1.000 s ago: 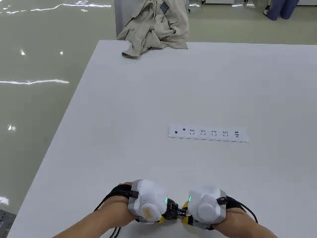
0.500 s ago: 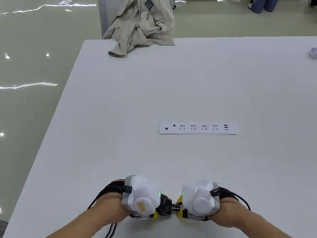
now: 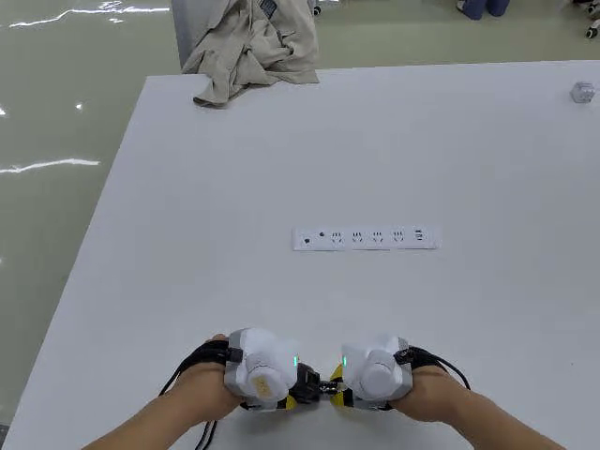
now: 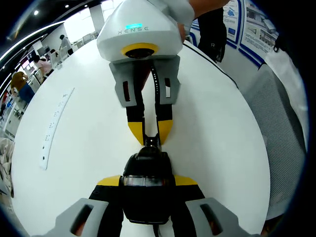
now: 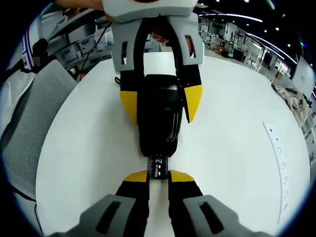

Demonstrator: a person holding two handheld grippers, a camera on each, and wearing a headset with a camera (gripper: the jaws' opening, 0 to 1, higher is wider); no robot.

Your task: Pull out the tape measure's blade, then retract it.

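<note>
A black tape measure (image 4: 147,192) sits between my left gripper's (image 4: 147,180) yellow-tipped jaws, which are shut on its case. Facing it, my right gripper (image 4: 150,132) is shut on the blade's end. In the right gripper view, a short stretch of blade (image 5: 159,167) marked "2" runs from the case (image 5: 159,118) into my right gripper (image 5: 159,177). The left gripper (image 5: 160,103) holds the case from above in that view. In the head view both grippers, left (image 3: 302,382) and right (image 3: 336,387), meet tip to tip low over the white table (image 3: 234,187), near its front edge.
A white power strip (image 3: 366,238) lies mid-table beyond the grippers. A beige garment (image 3: 248,42) is heaped at the far left corner, and a small object (image 3: 583,91) sits at the far right. A grey mesh chair (image 4: 281,123) stands beside the table.
The head camera has shifted, so the whole picture has moved. The two grippers stay tip to tip on the tape measure, with no clear change in the gap between them.
</note>
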